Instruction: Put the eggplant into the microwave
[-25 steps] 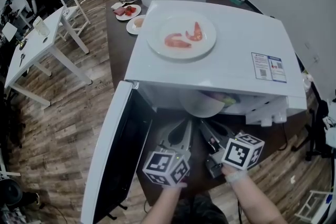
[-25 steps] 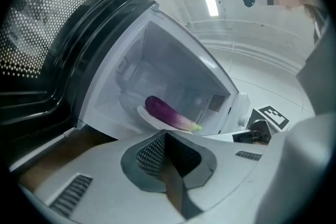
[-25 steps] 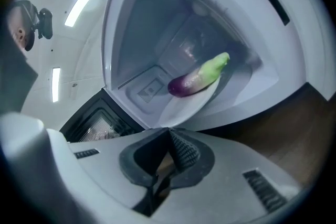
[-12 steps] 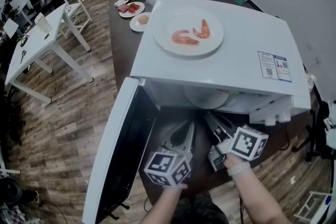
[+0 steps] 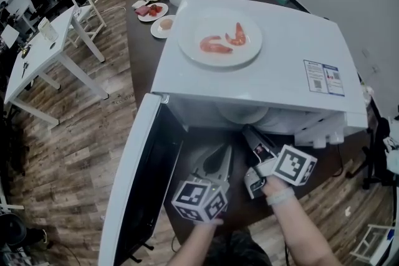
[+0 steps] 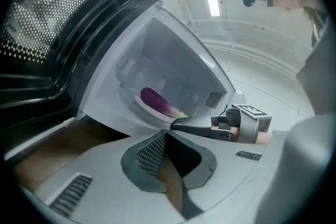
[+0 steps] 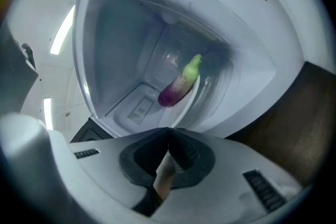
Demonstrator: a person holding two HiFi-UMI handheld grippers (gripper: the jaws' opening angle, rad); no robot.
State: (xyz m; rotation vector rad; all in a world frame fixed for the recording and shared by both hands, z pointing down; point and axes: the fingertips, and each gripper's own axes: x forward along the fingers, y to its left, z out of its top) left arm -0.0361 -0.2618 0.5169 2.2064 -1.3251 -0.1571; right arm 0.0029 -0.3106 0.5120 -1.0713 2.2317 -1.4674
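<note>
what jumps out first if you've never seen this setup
The white microwave stands with its door wide open, and a purple eggplant with a green end lies on the dish inside it. On top of the microwave sits a plate with two pink shrimp. Just in front of the opening, the left tool and the right tool are both shut and empty.

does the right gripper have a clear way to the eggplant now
Probably yes: the microwave door stands open and nothing lies between the right gripper and the eggplant, though its jaws are shut.
</note>
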